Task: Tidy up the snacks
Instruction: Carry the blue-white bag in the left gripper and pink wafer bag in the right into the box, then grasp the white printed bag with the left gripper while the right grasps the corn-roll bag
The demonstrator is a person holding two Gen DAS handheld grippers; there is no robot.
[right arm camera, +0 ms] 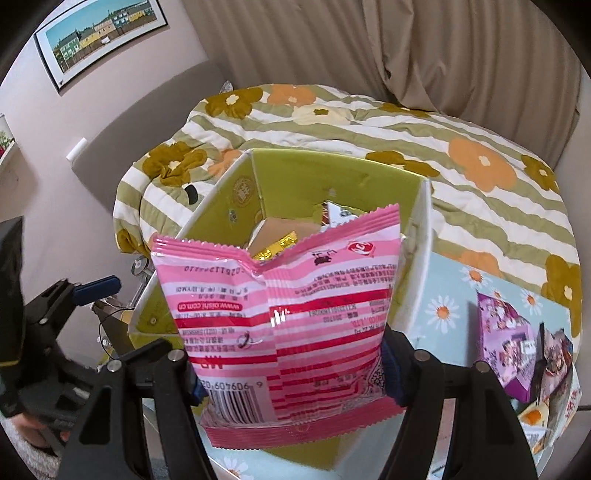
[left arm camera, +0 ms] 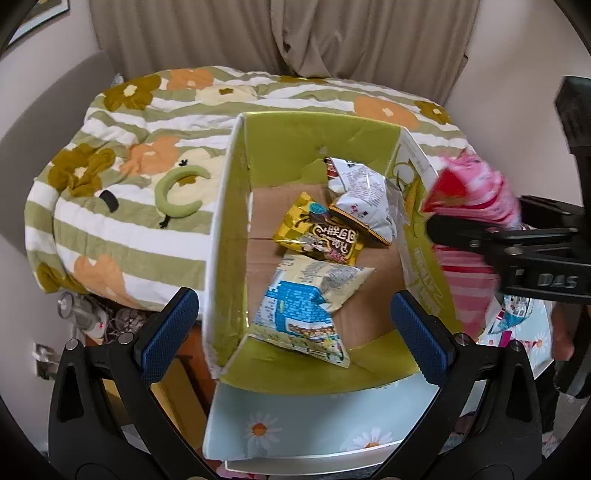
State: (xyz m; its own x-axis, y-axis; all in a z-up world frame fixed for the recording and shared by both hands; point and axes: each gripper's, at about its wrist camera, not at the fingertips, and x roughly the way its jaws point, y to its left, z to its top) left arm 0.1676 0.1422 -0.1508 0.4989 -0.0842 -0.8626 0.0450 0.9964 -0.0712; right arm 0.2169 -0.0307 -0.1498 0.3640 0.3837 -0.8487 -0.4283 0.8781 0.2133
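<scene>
A green-lined open cardboard box [left arm camera: 284,147] stands on a pale blue daisy-print table [left arm camera: 295,421], against a bed with a striped floral quilt [left arm camera: 122,155] and beige curtains [left arm camera: 280,33] behind.

Only the left wrist view shows the box floor, where a blue-and-cream snack bag [left arm camera: 303,306], a yellow packet [left arm camera: 317,232] and a white crumpled bag [left arm camera: 362,195] lie. Only the right wrist view shows a framed picture of coloured houses [right arm camera: 103,37] and a purple carton [right arm camera: 506,354] at the table's right edge.

The left gripper [left arm camera: 295,332] is spread wide and holds nothing, above the box's near edge. The right gripper [right arm camera: 291,373] clamps a pink striped snack bag [right arm camera: 280,306] over the box's near right edge.
</scene>
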